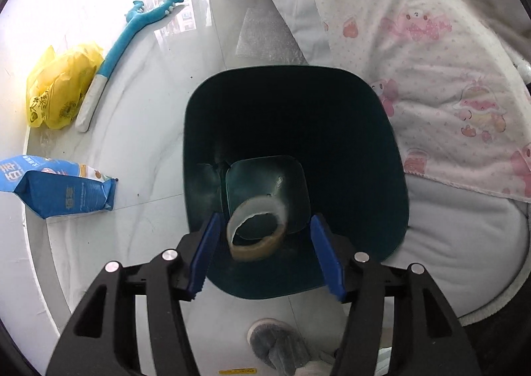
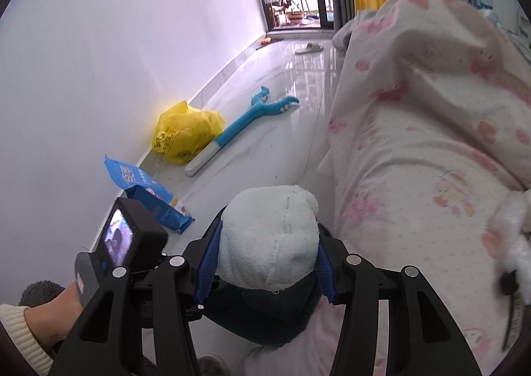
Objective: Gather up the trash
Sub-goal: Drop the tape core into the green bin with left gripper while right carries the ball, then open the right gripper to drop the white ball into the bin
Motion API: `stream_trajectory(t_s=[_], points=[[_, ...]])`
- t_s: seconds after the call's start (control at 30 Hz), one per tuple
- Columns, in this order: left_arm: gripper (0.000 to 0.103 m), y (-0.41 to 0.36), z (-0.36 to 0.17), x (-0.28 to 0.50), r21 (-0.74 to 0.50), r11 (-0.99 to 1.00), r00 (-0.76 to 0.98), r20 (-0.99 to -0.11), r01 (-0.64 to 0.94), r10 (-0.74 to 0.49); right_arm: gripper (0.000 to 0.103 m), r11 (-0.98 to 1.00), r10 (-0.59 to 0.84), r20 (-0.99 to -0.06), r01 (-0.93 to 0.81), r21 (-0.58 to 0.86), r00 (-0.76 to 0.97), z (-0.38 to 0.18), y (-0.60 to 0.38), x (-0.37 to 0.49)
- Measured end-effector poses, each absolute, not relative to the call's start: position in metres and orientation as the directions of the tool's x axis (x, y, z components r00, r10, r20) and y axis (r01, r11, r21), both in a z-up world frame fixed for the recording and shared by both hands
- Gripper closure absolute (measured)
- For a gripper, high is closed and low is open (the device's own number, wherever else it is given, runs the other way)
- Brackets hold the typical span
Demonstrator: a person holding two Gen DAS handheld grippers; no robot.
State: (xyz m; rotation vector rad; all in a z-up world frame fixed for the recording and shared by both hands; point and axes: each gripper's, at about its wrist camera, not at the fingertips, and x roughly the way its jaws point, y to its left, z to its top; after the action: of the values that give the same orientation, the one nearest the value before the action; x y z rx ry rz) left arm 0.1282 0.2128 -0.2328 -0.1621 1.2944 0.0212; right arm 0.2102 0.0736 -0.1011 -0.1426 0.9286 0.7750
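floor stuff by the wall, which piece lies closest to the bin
The blue snack bag, lying on its side left of the dark green bin. The yellow plastic bag and blue dinosaur grabber toy lie farther off.

Ahead of the left claw (image 1: 265, 255) the bin (image 1: 381, 143) mouth gapes wide, only a tape ring (image 1: 257, 233) between the jaws. Right of it the bed (image 1: 431, 77) presses against the bin. Left lies open floor (image 1: 149, 110), with a blue pack (image 1: 59, 185), yellow bag (image 1: 59, 87) and blue toy (image 1: 113, 54) farther off.

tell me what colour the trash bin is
Dark green trash bin, clearest in the left wrist view.
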Motion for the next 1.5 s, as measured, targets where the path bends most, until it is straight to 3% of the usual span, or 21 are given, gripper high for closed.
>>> stream_trajectory(t_s=[0.17,0.4,1.2,1.3,1.43,1.5], points=[[0.038,0.221,-0.215,0.121,-0.120,0.988,0.331,-0.940,-0.100,-0.081,0.051,0.729,0.529,-0.784,-0.647,0.223,0.325,-0.113,0.092,0.212],[0.025,0.237,-0.173,0.106,-0.106,0.986,0.487,-0.873,-0.127,-0.031,0.051,0.731,0.484,-0.824,-0.653,0.196,0.295,-0.138,0.115,0.211],[0.015,0.257,-0.087,0.064,-0.046,0.978,0.750,-0.649,-0.203,0.125,0.049,0.762,0.282,-0.948,-0.635,0.126,0.149,-0.240,0.166,0.210],[0.013,0.256,-0.076,0.062,-0.055,0.978,0.767,-0.630,-0.204,0.124,0.045,0.763,0.262,-0.956,-0.636,0.120,0.134,-0.248,0.166,0.210],[0.011,0.258,-0.052,0.053,-0.089,0.972,0.808,-0.576,-0.216,0.127,0.028,0.764,0.246,-0.962,-0.634,0.118,0.119,-0.254,0.165,0.210],[0.011,0.259,-0.046,0.051,-0.110,0.968,0.818,-0.561,-0.225,0.126,0.027,0.765,0.242,-0.963,-0.634,0.116,0.115,-0.254,0.164,0.208]])
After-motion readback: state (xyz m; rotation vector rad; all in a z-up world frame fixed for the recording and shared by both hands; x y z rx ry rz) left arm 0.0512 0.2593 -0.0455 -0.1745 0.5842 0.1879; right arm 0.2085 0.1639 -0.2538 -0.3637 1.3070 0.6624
